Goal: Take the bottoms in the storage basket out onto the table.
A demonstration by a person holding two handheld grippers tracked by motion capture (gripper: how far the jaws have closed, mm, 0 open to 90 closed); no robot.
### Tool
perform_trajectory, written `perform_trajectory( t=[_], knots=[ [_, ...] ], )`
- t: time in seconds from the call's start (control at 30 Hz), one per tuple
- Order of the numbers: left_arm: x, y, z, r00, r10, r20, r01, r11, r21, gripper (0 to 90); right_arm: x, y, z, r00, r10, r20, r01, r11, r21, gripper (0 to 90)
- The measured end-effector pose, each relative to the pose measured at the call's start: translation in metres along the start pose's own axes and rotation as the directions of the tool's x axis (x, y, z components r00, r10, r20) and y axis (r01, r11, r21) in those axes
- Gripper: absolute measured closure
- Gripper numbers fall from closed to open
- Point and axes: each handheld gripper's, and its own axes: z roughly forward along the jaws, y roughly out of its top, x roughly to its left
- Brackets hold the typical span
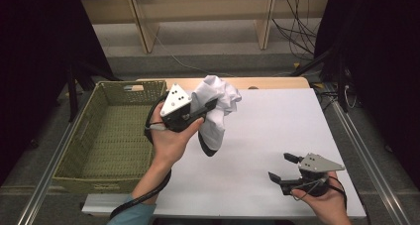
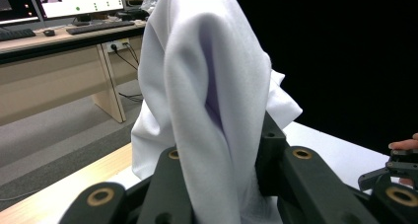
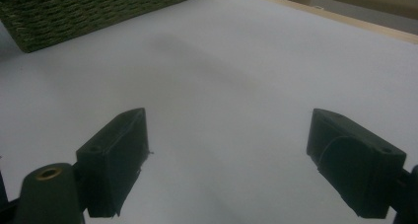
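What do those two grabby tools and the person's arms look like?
Each gripper, left and right, is black, with two chunky black jaws and brass-coloured rings at its joints. A grey three-cornered plate dotted with small holes sits on top. A black cable trails from the left one. The left forearm wears a teal sleeve.

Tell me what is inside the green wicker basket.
The green wicker basket shows just its bare woven floor, nothing inside. The left gripper holds the white cloth raised over the table beside it. The near wall hides the strip of floor behind it.
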Motion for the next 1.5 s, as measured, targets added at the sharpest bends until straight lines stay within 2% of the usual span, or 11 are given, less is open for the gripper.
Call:
perform_trajectory(
  t=[0.53,0.7,1.13,1.5],
  knots=[
    [-0.007,-0.005,0.008,0.9997,0.014,0.021,-0.015,0.9996,0.022,74.6,0.000,0.000,0.000,1.0000,0.000,-0.001,0.000,1.000,0.000,17.1],
    [-0.010,-0.007,0.012,0.9994,0.007,0.033,-0.007,0.9997,0.022,74.6,0.000,0.000,0.000,1.0000,-0.001,-0.001,0.001,1.000,0.000,17.0],
    [-0.015,-0.014,0.020,0.9992,0.031,0.028,-0.031,0.9991,0.028,74.6,0.000,0.000,0.000,1.0000,0.001,0.000,-0.001,1.000,-0.002,17.0],
    [-0.018,-0.020,0.026,0.9985,0.034,0.042,-0.036,0.9983,0.047,74.5,0.000,0.000,0.000,1.0000,-0.001,-0.001,0.001,1.000,0.000,17.0]
  ],
)
